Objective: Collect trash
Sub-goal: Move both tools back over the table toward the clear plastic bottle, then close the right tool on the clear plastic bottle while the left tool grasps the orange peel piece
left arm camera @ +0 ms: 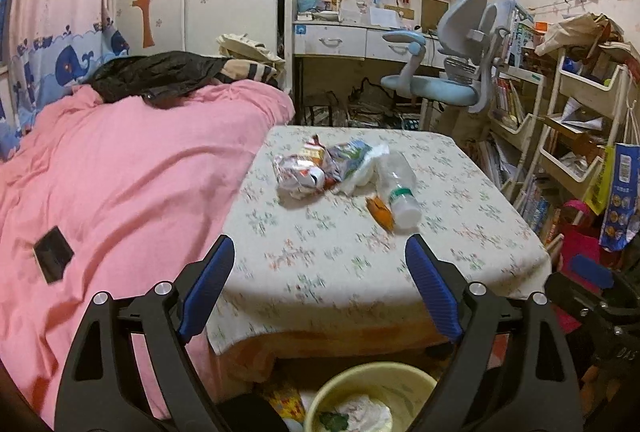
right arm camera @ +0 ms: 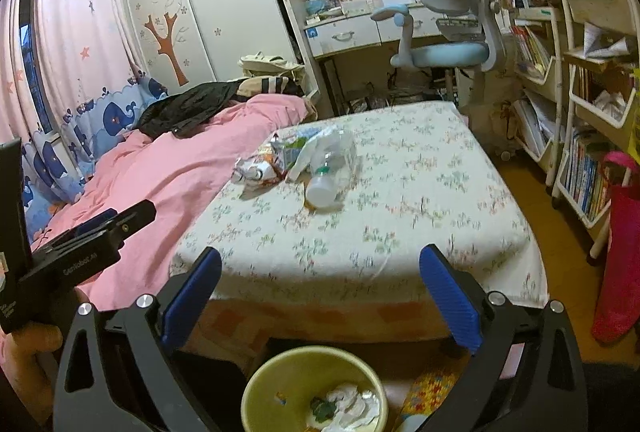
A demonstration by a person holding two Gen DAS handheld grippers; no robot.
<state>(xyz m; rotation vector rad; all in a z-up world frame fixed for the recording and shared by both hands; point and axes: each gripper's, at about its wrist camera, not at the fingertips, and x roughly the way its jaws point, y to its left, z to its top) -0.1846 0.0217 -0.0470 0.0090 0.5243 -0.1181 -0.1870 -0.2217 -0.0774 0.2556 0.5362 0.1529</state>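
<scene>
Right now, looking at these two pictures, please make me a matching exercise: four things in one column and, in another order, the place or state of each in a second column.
Things
1. plastic bottle
2. yellow bin
3. black jacket
4. right gripper

Places or states
A. on the floor, in front of the table, with crumpled paper inside
B. lying on its side on the flowered tablecloth
C. open, with nothing between its pads
D. lying at the far end of the pink bed cover

Pairs: 1-B, 2-A, 3-D, 4-C
</scene>
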